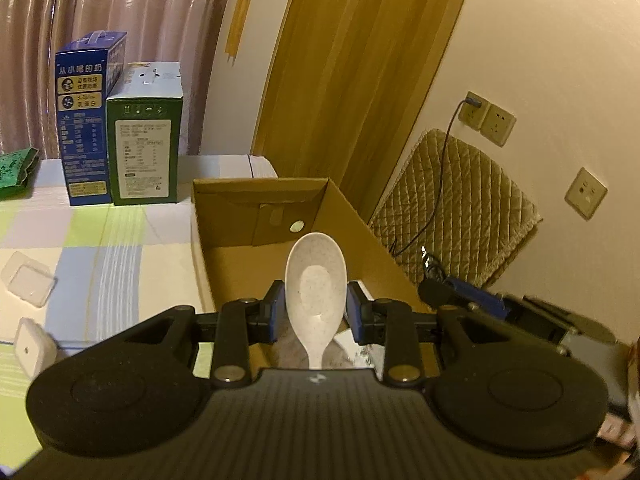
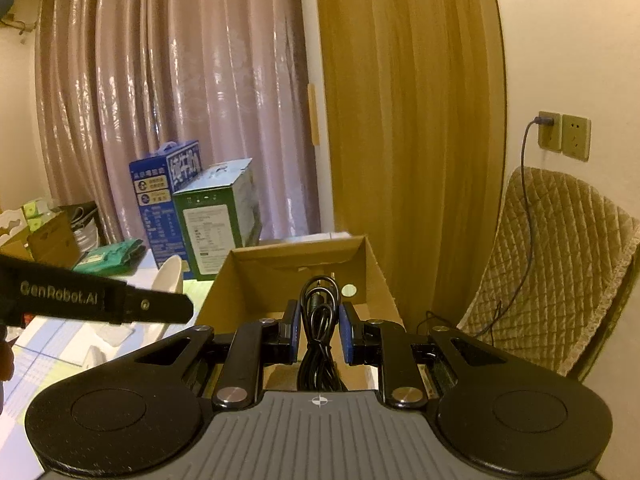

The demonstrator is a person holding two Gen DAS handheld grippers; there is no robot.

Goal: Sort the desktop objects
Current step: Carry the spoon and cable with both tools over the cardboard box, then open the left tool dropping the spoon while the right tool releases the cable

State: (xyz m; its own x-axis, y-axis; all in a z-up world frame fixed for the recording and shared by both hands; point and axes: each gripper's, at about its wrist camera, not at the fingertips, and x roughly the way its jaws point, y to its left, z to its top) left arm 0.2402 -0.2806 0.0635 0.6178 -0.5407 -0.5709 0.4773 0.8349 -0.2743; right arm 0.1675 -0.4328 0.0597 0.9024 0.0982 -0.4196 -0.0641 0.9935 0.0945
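Fingers (image 1: 315, 312) pinch a spoon (image 1: 315, 284), others (image 2: 319, 334) a cable (image 2: 320, 320), over the carton (image 1: 360, 240).

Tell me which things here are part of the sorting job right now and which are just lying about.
In the job: white spoon in the left gripper; black cable in the right gripper; cardboard box.

Lying about: blue carton, green carton, quilted cushion, wall sockets.

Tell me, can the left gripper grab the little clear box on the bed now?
Probably not yet. The left gripper has its jaws shut on the spoon, so they are full. The clear box itself lies uncovered off to the side.
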